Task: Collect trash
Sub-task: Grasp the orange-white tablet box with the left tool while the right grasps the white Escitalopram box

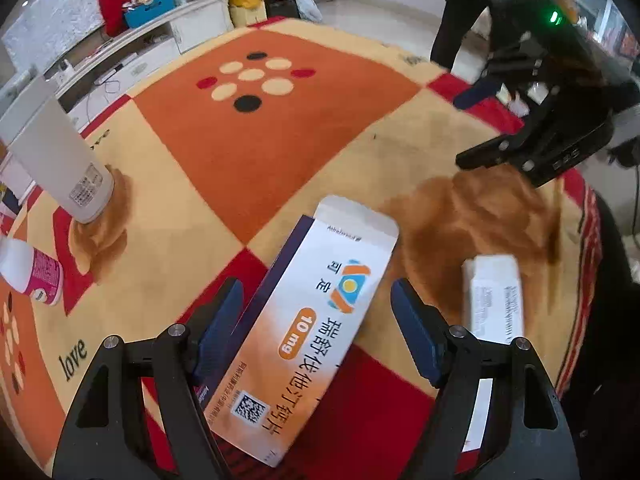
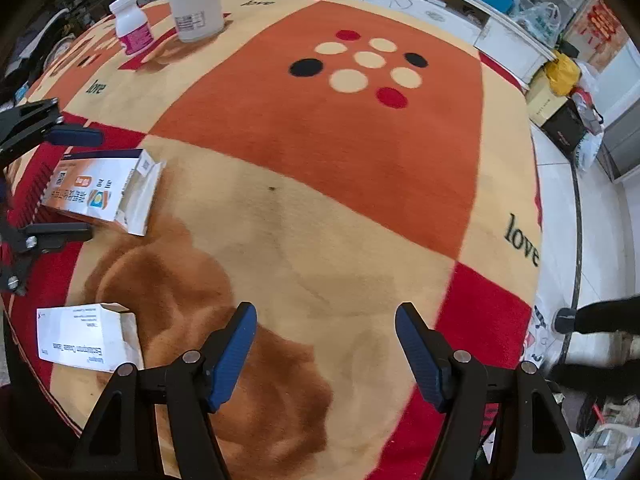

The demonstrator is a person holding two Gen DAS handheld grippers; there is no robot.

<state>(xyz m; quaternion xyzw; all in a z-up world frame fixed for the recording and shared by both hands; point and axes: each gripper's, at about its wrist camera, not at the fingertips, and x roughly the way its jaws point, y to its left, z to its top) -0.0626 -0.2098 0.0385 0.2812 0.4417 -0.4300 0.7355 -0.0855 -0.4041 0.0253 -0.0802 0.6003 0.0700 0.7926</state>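
Note:
An orange-and-white medicine box (image 1: 304, 344) with an open end flap lies flat on the patterned tablecloth (image 1: 280, 128). My left gripper (image 1: 318, 312) straddles it with jaws open: the left pad sits close to the box's dark side, the right pad stands clear. In the right wrist view the same box (image 2: 120, 184) lies between the left gripper's fingers (image 2: 76, 136). A white carton (image 1: 496, 296) lies to the right of it. My right gripper (image 2: 326, 312) hangs open over bare cloth, with the white carton (image 2: 84, 336) to its left.
A tall white bottle (image 1: 64, 160) and a small pink-labelled bottle (image 1: 36, 276) stand at the table's left side. A white cabinet (image 1: 160, 40) with clutter and bags lies beyond. A person's dark legs (image 1: 452, 20) stand by the far edge of the table.

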